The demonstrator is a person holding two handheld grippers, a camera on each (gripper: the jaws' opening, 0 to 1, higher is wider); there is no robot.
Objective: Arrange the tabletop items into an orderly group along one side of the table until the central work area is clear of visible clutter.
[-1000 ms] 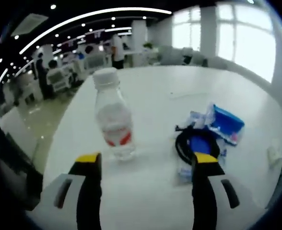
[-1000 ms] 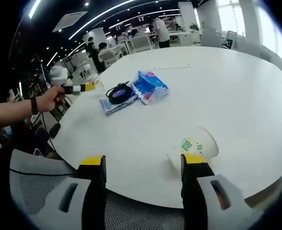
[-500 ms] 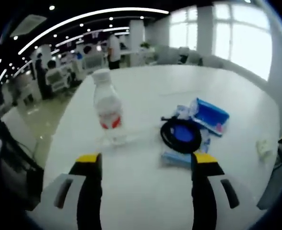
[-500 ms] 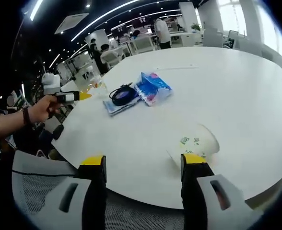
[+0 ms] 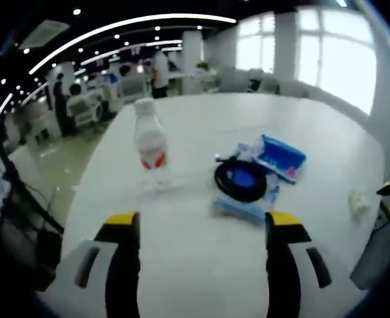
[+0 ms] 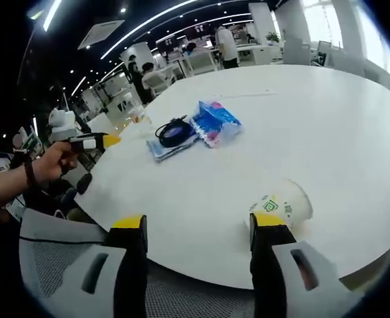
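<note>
In the left gripper view, the left gripper [image 5: 198, 225] is seen with its jaws spread wide and nothing held between them, low in the frame over the white table [image 5: 201, 278]. A clear plastic bottle [image 5: 151, 154] stands upright in the upper left of centre, ahead of the left jaw and well apart from it. To its right a coiled black cable [image 5: 240, 180] lies on a flat blue packet [image 5: 243, 209], with a blue tissue pack [image 5: 280, 156] touching them on the far side. In the right gripper view, the right gripper [image 6: 198, 225] is likewise held wide open and empty at the bottom of the frame. A paper cup [image 6: 284, 207] lies tipped on its side just above the right jaw tip, its long axis running roughly lower left to upper right; whether the jaw touches it cannot be told. The cup is judged the nearest stray item to the right gripper, and it lies well apart from the cluster at the upper left of centre, so the coming move is judged to turn on carrying it that way. The cup is small and blurred at the right edge of the left gripper view, and the bottle is hard to make out beyond the person's hand [image 6: 54, 162] at the left of the right gripper view.
</note>
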